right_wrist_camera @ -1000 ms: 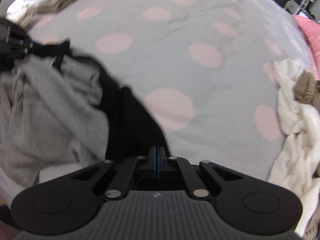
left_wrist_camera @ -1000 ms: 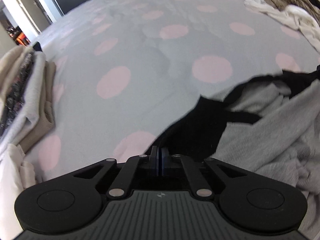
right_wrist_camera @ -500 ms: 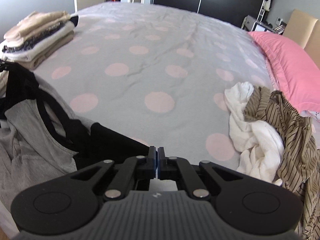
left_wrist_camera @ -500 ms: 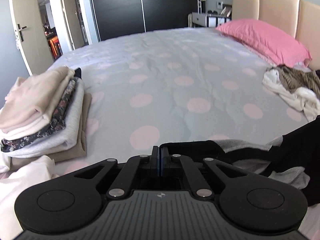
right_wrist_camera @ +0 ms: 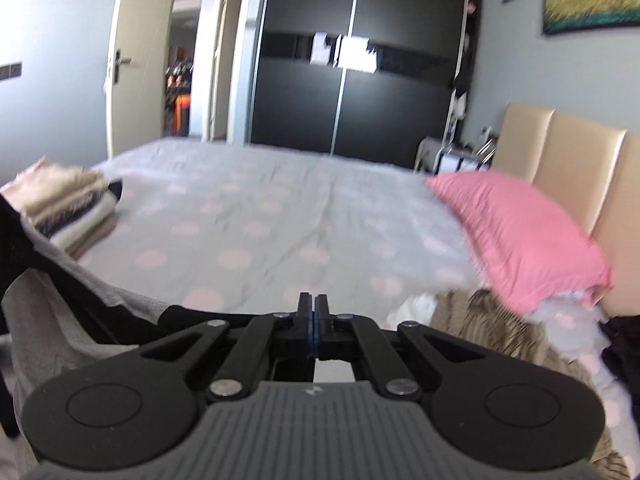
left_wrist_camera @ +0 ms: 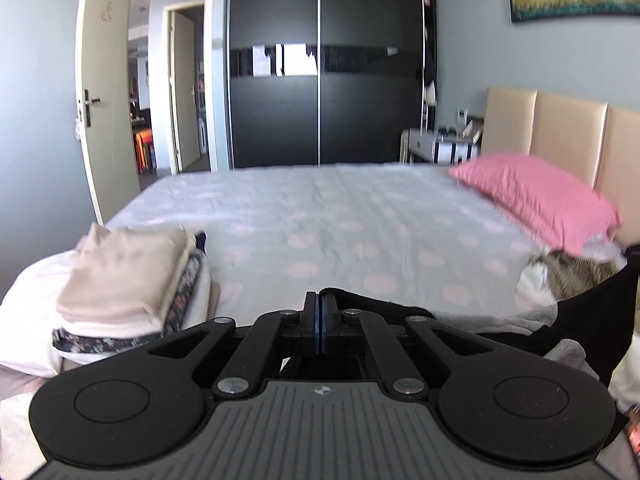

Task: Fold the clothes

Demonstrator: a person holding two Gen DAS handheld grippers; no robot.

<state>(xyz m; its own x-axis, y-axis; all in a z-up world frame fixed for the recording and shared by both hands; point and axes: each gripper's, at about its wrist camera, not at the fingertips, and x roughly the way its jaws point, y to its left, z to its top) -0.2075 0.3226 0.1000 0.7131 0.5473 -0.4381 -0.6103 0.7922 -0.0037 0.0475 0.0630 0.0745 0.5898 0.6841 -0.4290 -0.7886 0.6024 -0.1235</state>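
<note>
With both grippers raised over the bed (left_wrist_camera: 360, 216), the left gripper (left_wrist_camera: 320, 312) has its fingers pinched on the black edge of the grey and black garment (left_wrist_camera: 576, 328), which hangs between the two tools. Fingers of the right gripper (right_wrist_camera: 312, 320) likewise clamp the garment's black edge. Folded stack (left_wrist_camera: 128, 280) lies at left; unfolded pile (right_wrist_camera: 492, 320) beside the pink pillow (right_wrist_camera: 516, 232).
</note>
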